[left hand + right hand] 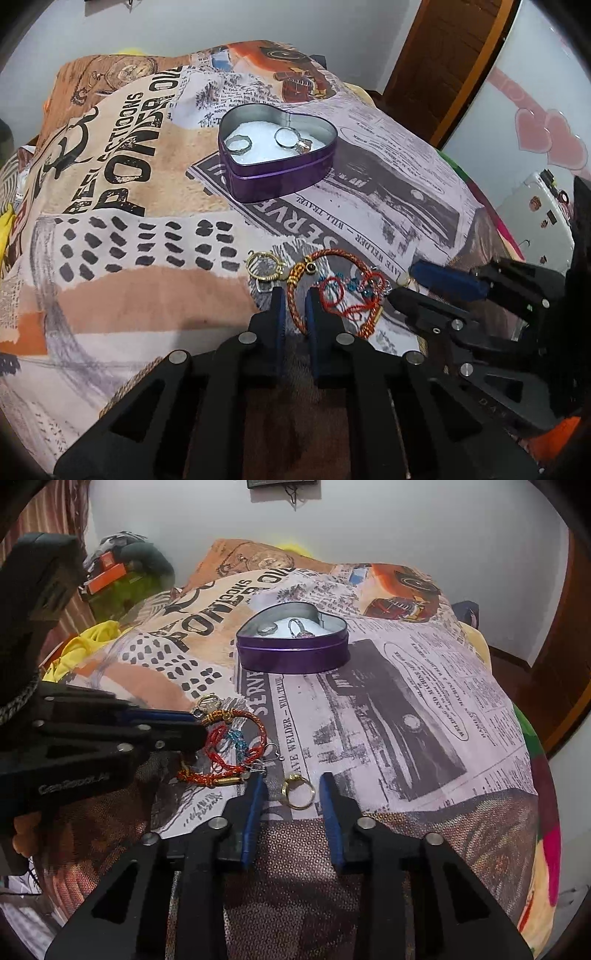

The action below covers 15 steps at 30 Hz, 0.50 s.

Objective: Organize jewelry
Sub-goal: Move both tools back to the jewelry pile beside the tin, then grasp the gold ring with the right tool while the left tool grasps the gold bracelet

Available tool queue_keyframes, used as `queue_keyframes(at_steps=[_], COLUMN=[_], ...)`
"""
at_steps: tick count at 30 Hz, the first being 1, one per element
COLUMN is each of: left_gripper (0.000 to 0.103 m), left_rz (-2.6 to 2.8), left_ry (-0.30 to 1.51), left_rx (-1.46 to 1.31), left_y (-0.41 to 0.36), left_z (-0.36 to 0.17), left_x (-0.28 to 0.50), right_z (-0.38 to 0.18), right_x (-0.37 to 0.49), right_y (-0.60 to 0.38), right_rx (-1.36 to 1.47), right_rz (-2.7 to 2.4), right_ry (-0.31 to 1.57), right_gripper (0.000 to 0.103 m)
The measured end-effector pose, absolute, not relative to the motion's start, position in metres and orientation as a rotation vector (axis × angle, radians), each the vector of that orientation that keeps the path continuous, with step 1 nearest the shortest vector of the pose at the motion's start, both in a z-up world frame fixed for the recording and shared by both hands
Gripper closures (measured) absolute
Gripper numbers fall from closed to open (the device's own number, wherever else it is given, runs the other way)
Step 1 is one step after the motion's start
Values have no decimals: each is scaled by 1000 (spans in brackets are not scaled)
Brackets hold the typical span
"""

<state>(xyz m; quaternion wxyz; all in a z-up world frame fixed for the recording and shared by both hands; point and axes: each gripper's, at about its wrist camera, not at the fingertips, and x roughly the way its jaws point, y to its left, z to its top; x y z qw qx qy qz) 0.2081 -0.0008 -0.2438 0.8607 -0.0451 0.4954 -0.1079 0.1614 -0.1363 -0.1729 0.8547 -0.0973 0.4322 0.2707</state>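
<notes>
The left claw [295, 295] straddles the braided bracelet [295, 306], seemingly not yet clamped. The right claw [293, 779], jaws apart, brackets a gold ring [298, 793], both well short of the tin [291, 648].

Printed blanket [122, 206] under my grippers carries readable text: "PONDER" in large black letters, upper left of frame. Newspaper-style panel at centre reads "SERVE" and "HAVE WELDER – WILL TRAVEL". Remaining small print too blurred to read.
</notes>
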Motion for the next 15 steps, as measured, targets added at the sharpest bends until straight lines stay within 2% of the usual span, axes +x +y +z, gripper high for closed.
queue_keyframes(at_steps=[2,5,15], left_gripper=[99,102,102], left_rz=[-228,-230,-240], left_ry=[1033,1028,981], left_rx=[-66,-48,-50], left_y=[-4,-6,0], left_z=[-245,-244,-220], left_x=[209,209,193], right_z=[-174,-173,-160], right_x=[162,162,161], right_y=[-136,-136,-140], right_rx=[-200,-193,-177], right_rz=[573,572,555], right_ry=[903,900,894], right_gripper=[88,89,90])
